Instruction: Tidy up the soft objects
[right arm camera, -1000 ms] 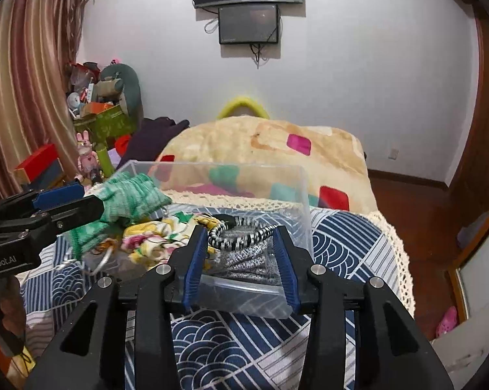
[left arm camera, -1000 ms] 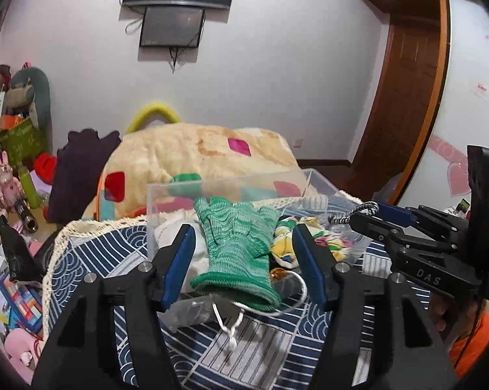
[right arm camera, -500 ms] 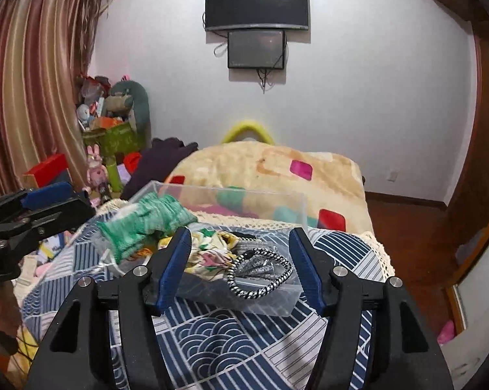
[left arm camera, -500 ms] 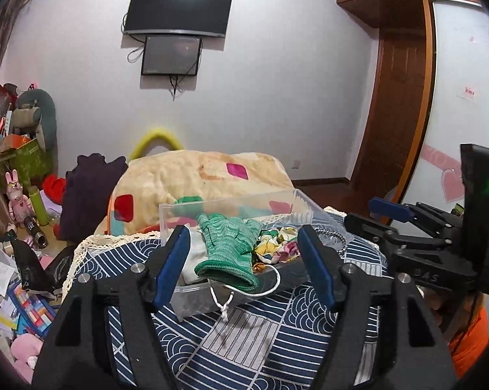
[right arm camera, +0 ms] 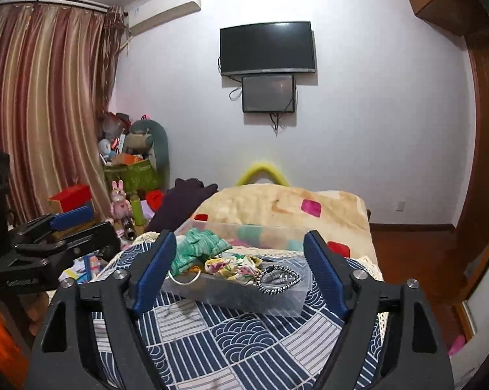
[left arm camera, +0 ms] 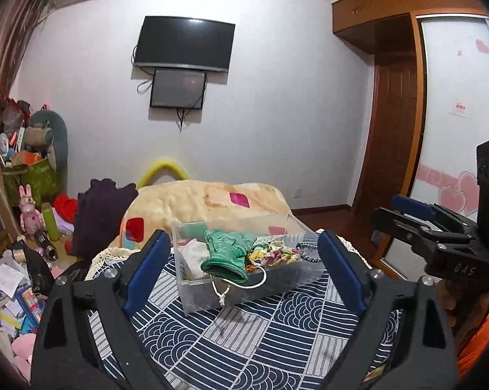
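Note:
A clear plastic bin stands on the blue patterned cloth. A green knit glove lies over its near rim, beside a white cloth, a floral fabric and a black-and-white cord. A white drawstring hangs down the bin's front. My left gripper is open and empty, held back from the bin. My right gripper is open and empty, also back from the bin. The glove shows at the bin's left end in the right wrist view.
A yellow patterned blanket lies behind the bin. A dark purple garment lies to its left. Toys and clutter fill the floor at left. A wooden door and wardrobe are at right.
Both grippers have pulled back and up from the bin and opened wider. The glove, cord and other items stay in the bin.

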Action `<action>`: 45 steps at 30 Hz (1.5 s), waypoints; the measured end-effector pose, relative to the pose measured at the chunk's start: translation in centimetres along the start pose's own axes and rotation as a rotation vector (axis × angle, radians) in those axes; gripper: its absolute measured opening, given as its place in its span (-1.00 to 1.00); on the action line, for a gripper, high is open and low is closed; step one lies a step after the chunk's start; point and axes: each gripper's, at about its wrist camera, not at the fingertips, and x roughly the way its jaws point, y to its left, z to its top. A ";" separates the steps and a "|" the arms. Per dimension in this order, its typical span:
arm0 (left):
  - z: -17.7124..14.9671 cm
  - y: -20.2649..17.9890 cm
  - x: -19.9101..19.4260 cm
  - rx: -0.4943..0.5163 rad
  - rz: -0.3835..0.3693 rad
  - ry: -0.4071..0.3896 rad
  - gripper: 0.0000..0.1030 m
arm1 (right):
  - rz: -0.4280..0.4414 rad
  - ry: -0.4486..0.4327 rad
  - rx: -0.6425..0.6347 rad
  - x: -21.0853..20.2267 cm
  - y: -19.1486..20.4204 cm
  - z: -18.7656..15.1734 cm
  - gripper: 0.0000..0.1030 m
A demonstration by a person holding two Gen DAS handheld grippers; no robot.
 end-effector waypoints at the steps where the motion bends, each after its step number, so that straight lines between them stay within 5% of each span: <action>1: -0.1 -0.1 -0.3 -0.006 -0.001 -0.003 0.86 | -0.003 -0.007 -0.001 -0.1 0.1 -0.1 0.59; 45: -1.9 -1.1 -1.2 -0.012 0.024 -0.004 0.95 | 0.014 -0.013 0.028 -1.0 0.5 -2.1 0.63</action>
